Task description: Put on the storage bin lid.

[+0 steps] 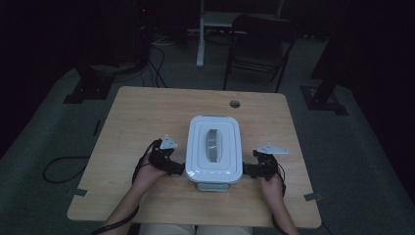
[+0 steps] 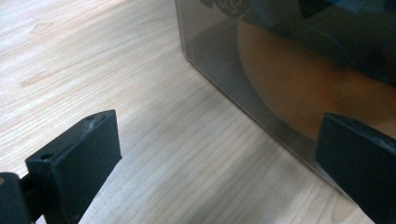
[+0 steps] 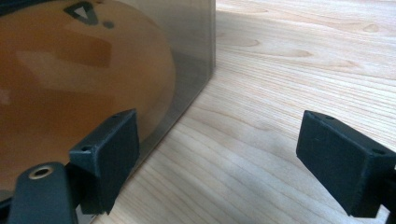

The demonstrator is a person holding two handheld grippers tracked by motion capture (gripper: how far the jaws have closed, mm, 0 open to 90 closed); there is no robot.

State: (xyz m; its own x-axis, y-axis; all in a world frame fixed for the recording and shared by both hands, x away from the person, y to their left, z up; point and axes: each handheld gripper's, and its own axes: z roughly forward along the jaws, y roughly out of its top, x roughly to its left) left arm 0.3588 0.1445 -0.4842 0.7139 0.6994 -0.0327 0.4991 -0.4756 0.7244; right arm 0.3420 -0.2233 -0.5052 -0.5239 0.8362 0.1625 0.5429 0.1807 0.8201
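Note:
A clear storage box with a white lid (image 1: 214,148) and a grey handle on top stands on the wooden table (image 1: 147,112), near its front middle. My left gripper (image 1: 177,168) is at the box's near left corner, open, with bare table between its jaws (image 2: 210,154). The box's smoky see-through wall (image 2: 280,70) fills the upper right of the left gripper view; something orange-brown shows through it. My right gripper (image 1: 246,170) is at the box's near right corner, open (image 3: 217,149). In the right gripper view the box wall (image 3: 93,60) rises at the left, behind one jaw.
A round cable hole (image 1: 235,104) sits near the table's far edge. Beyond the table stand a dark folding chair (image 1: 259,44) and a white stand (image 1: 201,34) on a grey floor. Black frame feet (image 1: 88,83) flank the table. The room is dim.

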